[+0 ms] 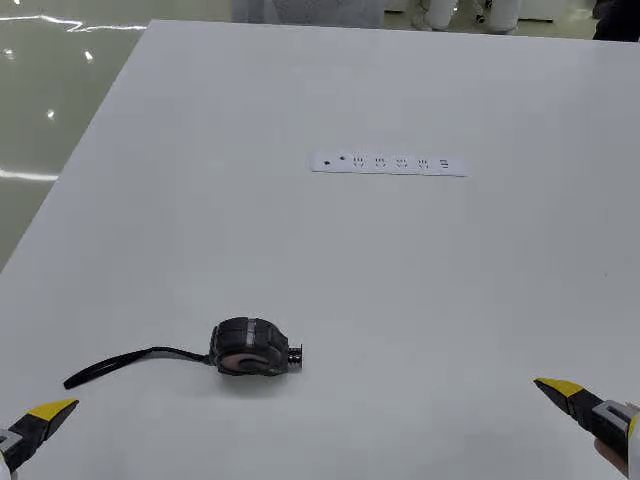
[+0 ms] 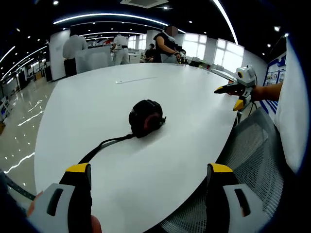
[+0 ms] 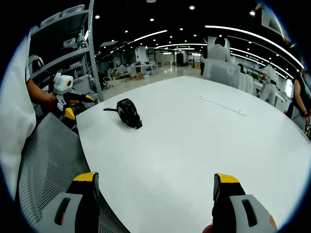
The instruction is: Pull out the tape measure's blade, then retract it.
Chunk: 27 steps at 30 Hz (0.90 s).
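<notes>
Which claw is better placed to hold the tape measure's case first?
Left, probably: the left claw is open and nearer the tape measure, on its strap side; the right claw is farther, beyond the blade tip.

A white table (image 1: 400,260) stood on a glossy floor (image 1: 40,110), with long ceiling light strips (image 2: 112,16) overhead and metal shelving (image 3: 68,56) nearby.

Head view looks down; opposed gripper views share tape measure (image 1: 252,347).

white table (image 1: 480,300), tape measure (image 1: 250,347), power strip (image 1: 390,164)
</notes>
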Tool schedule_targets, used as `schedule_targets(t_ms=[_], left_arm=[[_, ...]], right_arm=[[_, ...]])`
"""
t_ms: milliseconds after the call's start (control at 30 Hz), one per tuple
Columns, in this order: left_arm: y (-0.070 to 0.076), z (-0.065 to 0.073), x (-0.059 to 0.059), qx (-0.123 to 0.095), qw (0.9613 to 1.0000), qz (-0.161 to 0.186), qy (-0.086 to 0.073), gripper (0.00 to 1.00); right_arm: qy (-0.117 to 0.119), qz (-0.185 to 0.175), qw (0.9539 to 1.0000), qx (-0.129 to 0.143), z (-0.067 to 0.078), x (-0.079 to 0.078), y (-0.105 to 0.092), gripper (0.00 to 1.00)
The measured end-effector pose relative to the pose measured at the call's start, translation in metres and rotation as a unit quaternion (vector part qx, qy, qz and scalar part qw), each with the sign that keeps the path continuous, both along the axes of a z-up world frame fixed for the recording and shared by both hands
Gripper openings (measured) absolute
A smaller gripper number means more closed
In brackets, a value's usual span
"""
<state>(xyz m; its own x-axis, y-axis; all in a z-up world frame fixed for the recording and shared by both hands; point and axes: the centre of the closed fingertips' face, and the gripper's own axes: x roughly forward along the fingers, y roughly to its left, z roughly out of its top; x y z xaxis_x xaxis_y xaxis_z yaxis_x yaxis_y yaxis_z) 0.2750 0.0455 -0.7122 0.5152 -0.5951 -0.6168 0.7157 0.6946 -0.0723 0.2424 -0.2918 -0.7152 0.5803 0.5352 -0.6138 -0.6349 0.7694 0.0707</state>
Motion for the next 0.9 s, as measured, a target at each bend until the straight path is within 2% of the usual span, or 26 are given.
schedule_targets(t_ms=[333,467,500,633,667,700,733,900], left_arm=[[0.0017,0.0002,0.0014,0.001,1.0000,0.002,0.002,0.93],[0.0055,0.0021,0.0047,0.004,0.9999,0.012,-0.006,0.93],[0.0049,0.0028,0.0040,-0.001,0.9999,0.011,-0.002,0.92],[0.0040,0.0035,0.0031,0.004,1.0000,0.003,-0.002,0.86],[0.0027,0.0037,0.0028,-0.001,1.0000,0.003,0.000,0.86],[0.0028,0.0057,0.0063,-0.001,0.9999,0.008,-0.012,0.90],[0.0016,0.0051,0.0052,-0.001,0.9999,0.005,-0.010,0.93],[0.0005,0.0026,0.0035,0.002,1.0000,0.000,-0.007,0.93]], right_arm=[[-0.001,-0.003,1.0000,0.000,0.0017,0.0011,-0.0032,0.98],[0.001,-0.002,1.0000,0.001,0.0004,-0.0001,-0.0018,0.98],[0.001,-0.002,1.0000,0.001,0.0000,-0.0002,-0.0017,0.98],[0.002,-0.001,1.0000,-0.001,-0.0010,-0.0012,-0.0015,0.97],[0.003,-0.001,1.0000,-0.001,-0.0011,-0.0013,-0.0014,0.97],[0.002,-0.001,1.0000,-0.001,-0.0012,-0.0012,-0.0015,0.97],[0.002,-0.001,1.0000,-0.001,-0.0012,-0.0011,-0.0016,0.97],[0.001,-0.002,1.0000,-0.001,-0.0010,-0.0007,-0.0019,0.97]])
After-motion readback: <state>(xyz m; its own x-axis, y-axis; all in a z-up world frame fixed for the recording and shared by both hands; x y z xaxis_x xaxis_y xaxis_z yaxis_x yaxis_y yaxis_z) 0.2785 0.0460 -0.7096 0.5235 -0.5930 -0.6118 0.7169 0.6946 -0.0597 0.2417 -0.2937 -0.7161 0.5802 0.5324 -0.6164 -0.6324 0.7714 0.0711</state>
